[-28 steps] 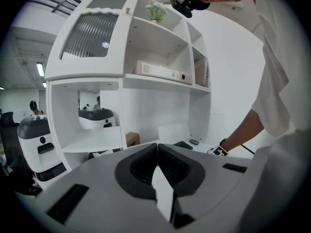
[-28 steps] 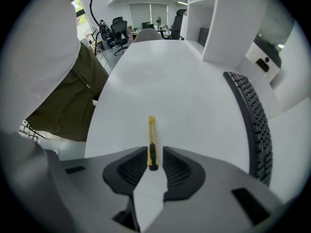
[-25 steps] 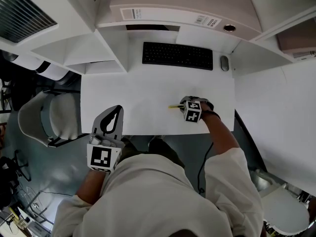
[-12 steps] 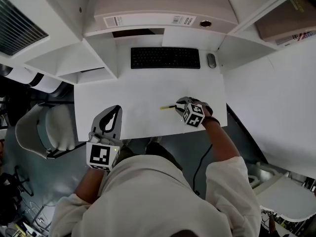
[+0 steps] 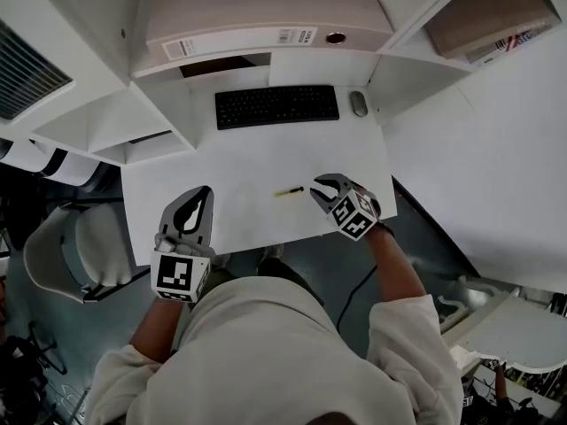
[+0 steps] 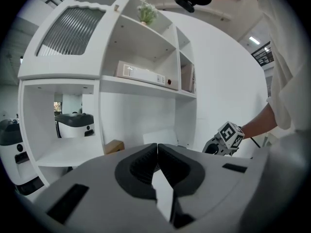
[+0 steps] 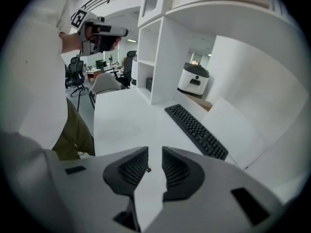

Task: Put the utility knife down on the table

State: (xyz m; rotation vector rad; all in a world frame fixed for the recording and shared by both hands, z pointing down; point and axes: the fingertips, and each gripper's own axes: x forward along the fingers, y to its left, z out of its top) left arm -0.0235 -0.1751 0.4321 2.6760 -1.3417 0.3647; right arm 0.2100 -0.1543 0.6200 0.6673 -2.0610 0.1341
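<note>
The utility knife (image 5: 288,191), slim with a yellow body, lies flat on the white table (image 5: 239,162) near its front edge. My right gripper (image 5: 317,191) hangs just right of it, lifted clear and tilted down. Its jaws are closing with nothing between them. In the right gripper view (image 7: 155,152) only the table top and a tiny dark speck show in the gap. My left gripper (image 5: 199,193) hovers over the table's front left part, its jaw tips meeting (image 6: 158,144) with nothing held.
A black keyboard (image 5: 276,106) and a mouse (image 5: 358,103) lie at the back of the table under the white shelf unit (image 5: 266,25). A pale chair (image 5: 71,251) stands at the left. Books (image 5: 496,11) sit on a shelf at the upper right.
My right gripper has risen and drawn back to the right off the knife, which stays on the table. The left gripper has shifted a little.
</note>
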